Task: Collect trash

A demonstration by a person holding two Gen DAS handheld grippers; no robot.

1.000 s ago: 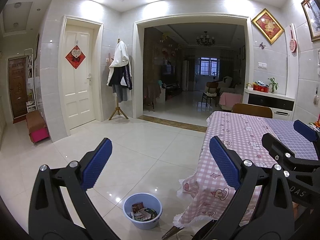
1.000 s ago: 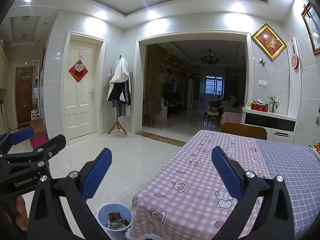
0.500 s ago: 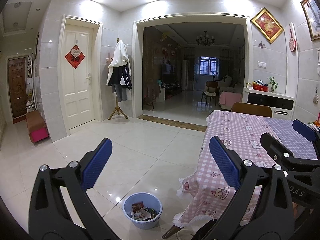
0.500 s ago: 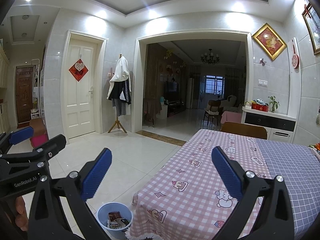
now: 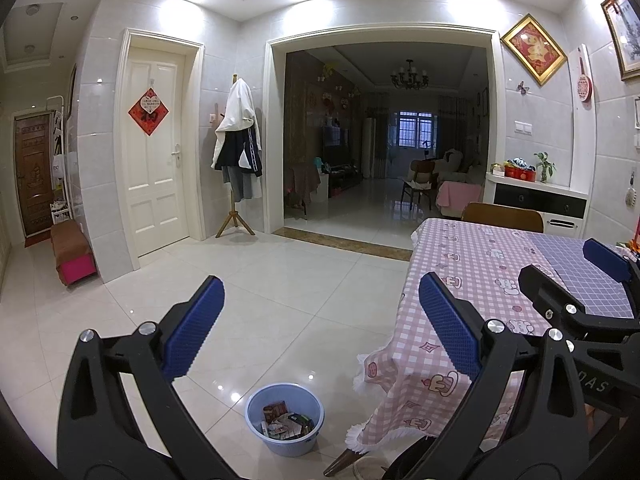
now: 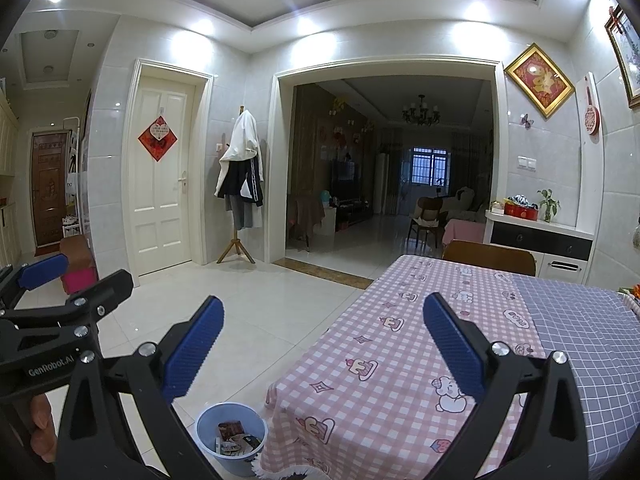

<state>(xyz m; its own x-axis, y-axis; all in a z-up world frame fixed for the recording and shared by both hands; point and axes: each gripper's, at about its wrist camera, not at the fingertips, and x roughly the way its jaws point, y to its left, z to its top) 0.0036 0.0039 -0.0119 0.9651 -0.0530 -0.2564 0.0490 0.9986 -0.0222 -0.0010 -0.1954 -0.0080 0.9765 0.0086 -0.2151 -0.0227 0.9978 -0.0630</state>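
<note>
While the left gripper hangs released and empty, left wrist view puts the bin on the floor, below and between its fingers, trash inside, worktop to the right. Right wrist view: right gripper also released, empty, over the worktop edge; bin lies low-left, so left is likely nearer.

My left gripper and my right gripper are black with blue pads. The bin is pale blue. The bench cloth is pink-and-white check, joining a grey-blue grid cloth. The floor is glossy white tile.
</note>
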